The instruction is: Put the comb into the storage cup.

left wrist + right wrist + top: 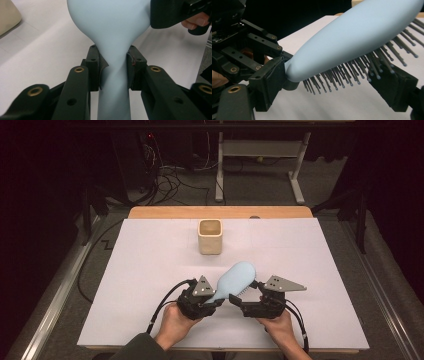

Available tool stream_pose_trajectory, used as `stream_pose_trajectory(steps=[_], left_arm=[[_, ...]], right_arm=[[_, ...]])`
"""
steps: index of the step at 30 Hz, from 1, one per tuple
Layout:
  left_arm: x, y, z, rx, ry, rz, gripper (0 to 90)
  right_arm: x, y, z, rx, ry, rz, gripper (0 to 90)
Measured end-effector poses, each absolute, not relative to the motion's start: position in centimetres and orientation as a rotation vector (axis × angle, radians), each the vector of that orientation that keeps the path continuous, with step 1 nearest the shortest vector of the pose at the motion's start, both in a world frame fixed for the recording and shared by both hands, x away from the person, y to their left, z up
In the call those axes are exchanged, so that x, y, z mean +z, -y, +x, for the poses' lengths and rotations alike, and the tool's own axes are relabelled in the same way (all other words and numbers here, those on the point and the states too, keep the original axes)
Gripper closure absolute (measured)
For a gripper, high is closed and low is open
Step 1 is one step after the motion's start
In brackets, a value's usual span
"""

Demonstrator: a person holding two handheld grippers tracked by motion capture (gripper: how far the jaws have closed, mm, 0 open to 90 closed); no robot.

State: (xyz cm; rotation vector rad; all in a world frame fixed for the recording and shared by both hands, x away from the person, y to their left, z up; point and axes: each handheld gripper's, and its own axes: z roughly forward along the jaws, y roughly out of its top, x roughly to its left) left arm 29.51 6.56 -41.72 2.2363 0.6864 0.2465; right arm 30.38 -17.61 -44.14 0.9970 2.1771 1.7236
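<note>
Left gripper (113,67) clamps hairbrush (235,280); right gripper (337,85) gapes around its bristles (352,75); beige cup (210,236) beyond.

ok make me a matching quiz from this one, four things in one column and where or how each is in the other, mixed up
Things:
1. hairbrush
2. cup
3. left gripper
4. right gripper

States:
A. stands empty near the table's far edge
B. shut on the brush's narrow neck
C. pale blue, held up off the table
D. jaws either side of the bristled head

Pairs: 1-C, 2-A, 3-B, 4-D
</note>
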Motion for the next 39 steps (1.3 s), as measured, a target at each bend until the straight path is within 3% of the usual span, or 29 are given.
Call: stream_pose_trajectory(steps=[19, 39], left_arm=[[-41.4, -5.3, 29.1, 0.271, -0.643, 2.245, 69.0], [-41.1, -5.4, 29.5, 0.272, -0.659, 2.248, 69.1]], right_arm=[[-44.0, 16.5, 31.4, 1.741, -2.177, 1.058, 14.3], [-42.6, 16.6, 31.6, 1.707, -2.254, 1.091, 27.8]])
